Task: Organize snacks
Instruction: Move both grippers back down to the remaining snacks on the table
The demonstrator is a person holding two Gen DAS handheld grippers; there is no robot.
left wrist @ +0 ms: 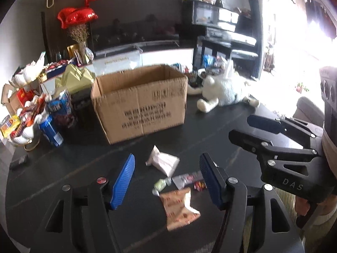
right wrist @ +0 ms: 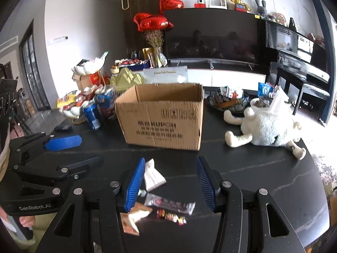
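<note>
An open cardboard box (left wrist: 141,103) (right wrist: 162,116) stands on the dark table (left wrist: 84,164). Loose snacks lie in front of it: a white packet (left wrist: 163,162) (right wrist: 152,176), an orange-beige packet (left wrist: 179,206) (right wrist: 131,218), a silver bar (left wrist: 186,179) (right wrist: 170,204), a small red candy (left wrist: 199,185) (right wrist: 171,217) and a pale green candy (left wrist: 161,183). My left gripper (left wrist: 167,179) is open above the snacks, holding nothing. My right gripper (right wrist: 170,181) is open above the same pile, holding nothing. Each gripper also shows in the other's view, the right one (left wrist: 244,130) and the left one (right wrist: 80,149).
A white plush toy (left wrist: 221,90) (right wrist: 265,128) lies right of the box. Left of it stand a blue can (left wrist: 50,130) (right wrist: 91,116), snack bags and a white dish of snacks (right wrist: 73,103). A dark bowl (right wrist: 227,103) holds packets behind the plush. A TV and piano stand beyond.
</note>
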